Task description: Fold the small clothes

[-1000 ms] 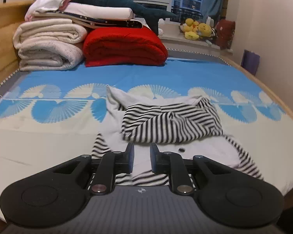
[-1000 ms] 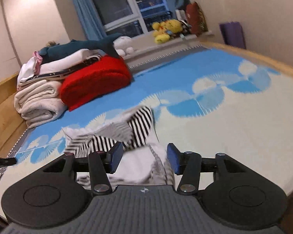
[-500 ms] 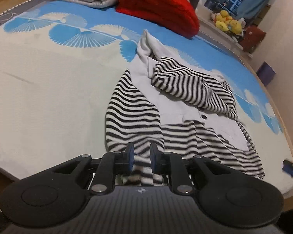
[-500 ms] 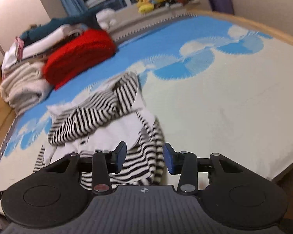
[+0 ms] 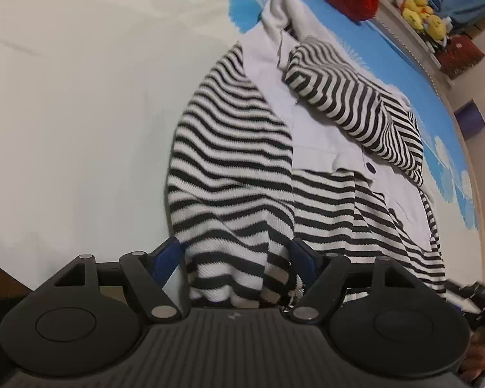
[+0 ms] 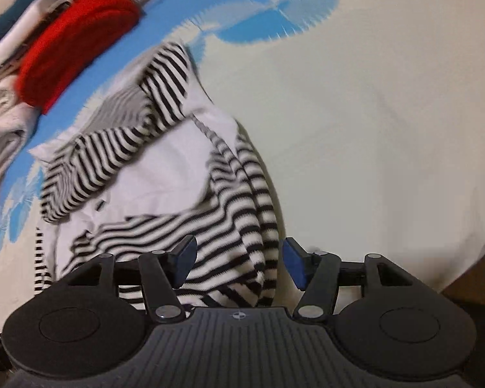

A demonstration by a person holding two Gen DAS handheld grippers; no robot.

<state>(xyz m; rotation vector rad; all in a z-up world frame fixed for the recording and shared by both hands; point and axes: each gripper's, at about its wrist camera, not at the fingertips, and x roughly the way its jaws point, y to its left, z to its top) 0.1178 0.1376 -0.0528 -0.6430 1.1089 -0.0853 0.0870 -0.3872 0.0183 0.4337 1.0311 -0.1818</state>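
My left gripper [image 5: 234,255] has just been opening; its jaws stand wide, straddling the near hem of the striped garment [image 5: 242,161] without clamping it. My right gripper [image 6: 239,263] has also been opening, and its blue pads [image 6: 296,266] are apart around the hem's right corner, released. The garment lies rumpled on the bed sheet [image 5: 80,97], with a sleeve folded across its white front. Farther off sits a red folded blanket [image 6: 77,42].
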